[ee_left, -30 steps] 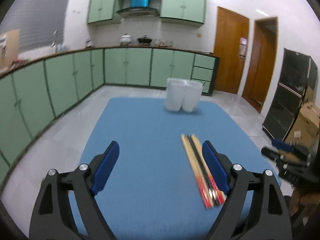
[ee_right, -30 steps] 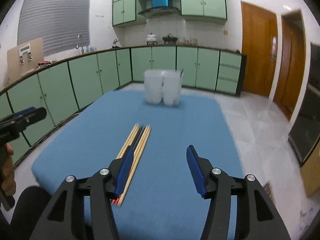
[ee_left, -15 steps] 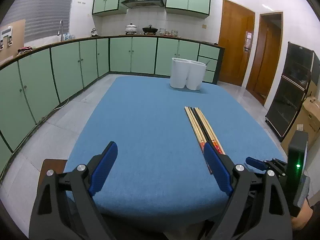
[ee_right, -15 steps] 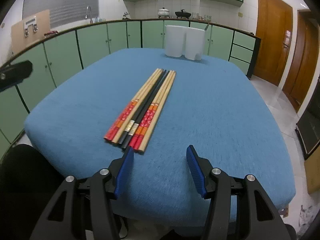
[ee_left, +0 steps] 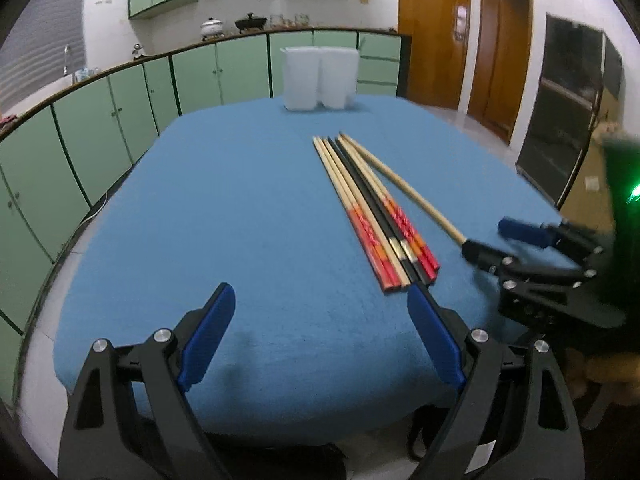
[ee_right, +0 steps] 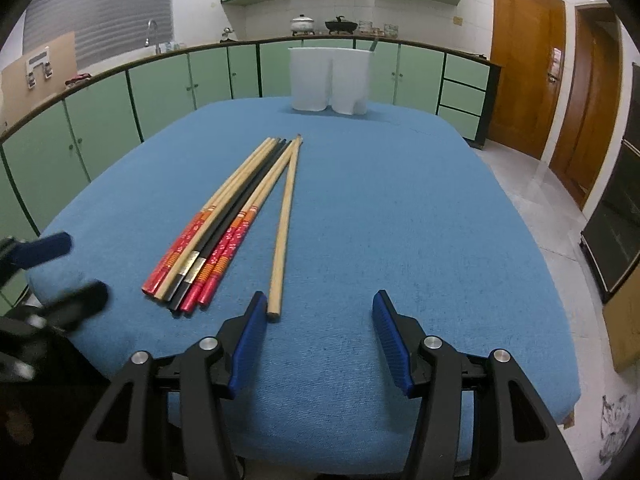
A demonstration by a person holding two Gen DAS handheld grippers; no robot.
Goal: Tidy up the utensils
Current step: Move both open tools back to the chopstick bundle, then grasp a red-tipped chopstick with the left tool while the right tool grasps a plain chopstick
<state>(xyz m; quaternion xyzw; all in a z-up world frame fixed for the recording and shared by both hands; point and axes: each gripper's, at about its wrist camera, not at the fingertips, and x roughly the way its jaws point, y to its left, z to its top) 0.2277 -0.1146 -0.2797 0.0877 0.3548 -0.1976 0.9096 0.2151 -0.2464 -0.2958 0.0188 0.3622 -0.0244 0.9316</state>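
1. Blue cloth (ee_right: 400, 208) covers the table under us, and both our tools hang over its near edge, pointing down at the chopsticks.
2. Our right gripper (ee_right: 320, 340) stands part open with nothing between its pads; the butt of a plain wooden chopstick (ee_right: 285, 216), splayed out from the rest, lies just beside its left finger.
3. Our left gripper (ee_left: 320, 340) gapes wide and empty; the near ends of the chopstick bundle (ee_left: 372, 216) lie just beyond its right finger.
4. We judge the sorting barely begun: no stick is lifted, and all lie on the cloth, red-ended, black and plain side by side.
5. Next, we think, the right tool must shift a little left so the stray stick's end sits between the pads, then close. The stick is thin and round, so it may roll off.
6. At the far edge stands the white two-part holder (ee_right: 328, 80), well apart from the sticks.
7. Beyond are green cabinets (ee_right: 160, 84) and wooden doors (ee_right: 524, 60).
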